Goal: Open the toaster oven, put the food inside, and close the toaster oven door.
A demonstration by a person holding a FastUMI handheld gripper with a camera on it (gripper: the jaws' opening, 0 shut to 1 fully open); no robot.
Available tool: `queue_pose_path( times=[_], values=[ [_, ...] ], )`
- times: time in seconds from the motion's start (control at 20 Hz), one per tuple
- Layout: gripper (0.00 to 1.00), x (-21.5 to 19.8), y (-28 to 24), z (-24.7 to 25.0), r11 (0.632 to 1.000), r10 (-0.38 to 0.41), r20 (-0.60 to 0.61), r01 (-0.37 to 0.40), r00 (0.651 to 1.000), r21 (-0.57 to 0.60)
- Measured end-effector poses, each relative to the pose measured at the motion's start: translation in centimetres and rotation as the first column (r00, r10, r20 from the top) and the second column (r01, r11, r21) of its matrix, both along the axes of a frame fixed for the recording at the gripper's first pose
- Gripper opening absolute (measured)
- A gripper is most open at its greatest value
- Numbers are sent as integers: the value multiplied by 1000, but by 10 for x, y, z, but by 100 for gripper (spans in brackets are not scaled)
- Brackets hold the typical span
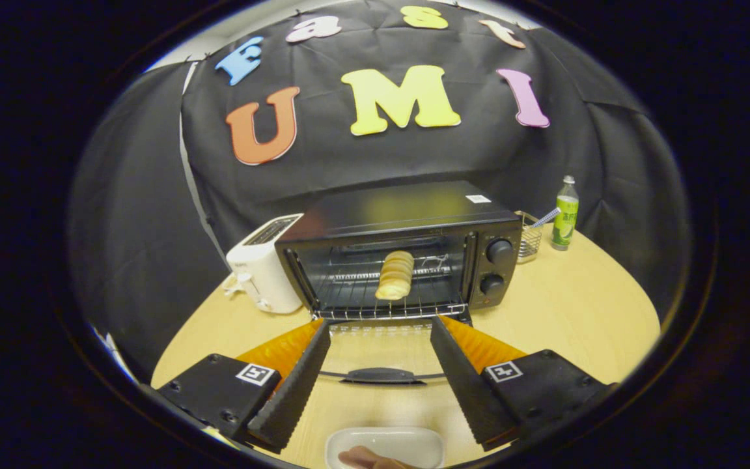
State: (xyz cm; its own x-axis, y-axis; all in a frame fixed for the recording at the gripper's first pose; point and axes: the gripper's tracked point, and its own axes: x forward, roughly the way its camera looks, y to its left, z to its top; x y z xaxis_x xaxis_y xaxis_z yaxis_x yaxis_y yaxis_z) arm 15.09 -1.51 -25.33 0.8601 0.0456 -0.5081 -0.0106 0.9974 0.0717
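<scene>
A black toaster oven (407,215) stands on the round wooden table (577,312) with its glass door (381,352) folded down flat toward me. A pale spiral bread roll (394,275) lies on the wire rack (349,296) inside the oven. My gripper (380,329) hovers over the lowered door, just short of the oven mouth, its fingers wide apart and open with nothing between them. The door's handle (380,375) shows between my fingers. Beneath the fingers, close to me, sits a white plate (385,446) with a fingertip (365,459) on its near rim.
A white slot toaster (264,264) stands left of the oven. Right of the oven are a small wire basket (530,238) and a green bottle (564,215). Bare tabletop lies to the right of the oven door.
</scene>
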Motion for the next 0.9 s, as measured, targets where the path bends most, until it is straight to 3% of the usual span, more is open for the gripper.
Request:
queue_pose_path(
  times=[0.2,0.35,0.6,0.75,0.9],
  values=[
    [100,-7,16,-37,997,28,-88,-34,996,-68],
    [100,-12,9,-68,991,3,-144,-22,990,-131],
    [100,-21,17,-116,999,7,-266,-15,964,-30],
    [100,-24,21,-116,1000,0,-249,-7,968,-26],
    [100,-35,17,-139,999,-25,-314,9,949,-52]
  ],
)
